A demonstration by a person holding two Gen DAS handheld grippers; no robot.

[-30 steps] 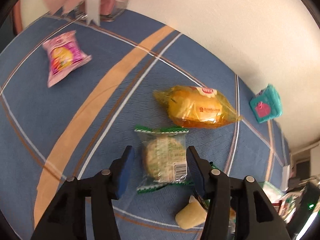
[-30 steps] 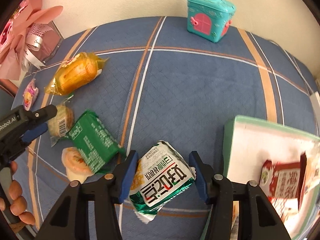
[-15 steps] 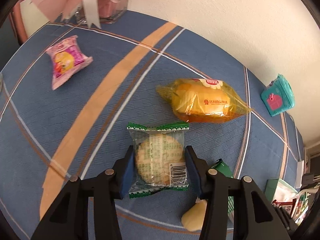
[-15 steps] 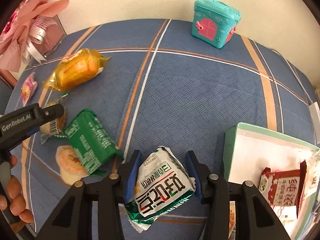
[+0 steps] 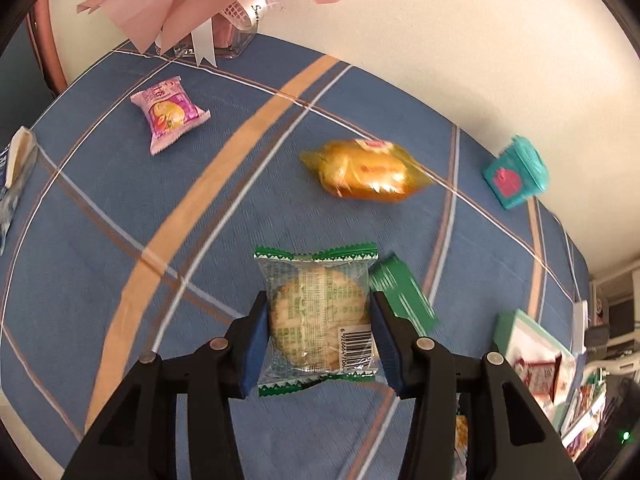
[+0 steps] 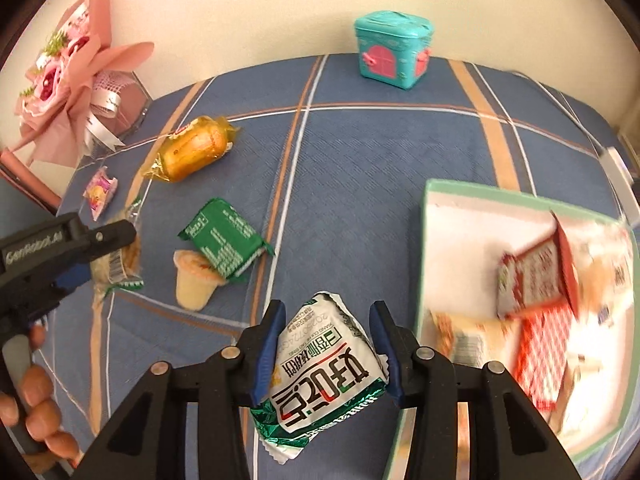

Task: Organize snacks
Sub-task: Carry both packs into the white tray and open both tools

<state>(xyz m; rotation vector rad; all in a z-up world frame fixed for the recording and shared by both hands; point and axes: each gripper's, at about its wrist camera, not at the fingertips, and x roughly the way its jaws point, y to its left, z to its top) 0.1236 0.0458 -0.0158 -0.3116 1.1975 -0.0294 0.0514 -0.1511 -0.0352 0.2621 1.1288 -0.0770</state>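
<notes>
My left gripper (image 5: 318, 316) is shut on a clear green-edged cracker packet (image 5: 318, 312) and holds it above the blue cloth. My right gripper (image 6: 328, 340) is shut on a white and green snack bag (image 6: 326, 368) and holds it just left of the green-rimmed snack box (image 6: 424, 248), which holds several red and white packets. On the cloth lie an orange bread packet (image 5: 368, 170), a pink packet (image 5: 170, 114), a green packet (image 6: 224, 238) and a jelly cup (image 6: 194, 280). The left gripper also shows in the right wrist view (image 6: 116, 248).
A teal toy house (image 6: 394, 48) stands at the back by the wall. A pink bouquet (image 6: 76, 68) on a clear box stands at the back left corner. A blue and white pack (image 5: 14, 184) lies at the table's left edge.
The left gripper closed on the cracker packet and lifted it off the cloth. The right gripper carried its snack bag rightward, so the snack box now looms larger.
</notes>
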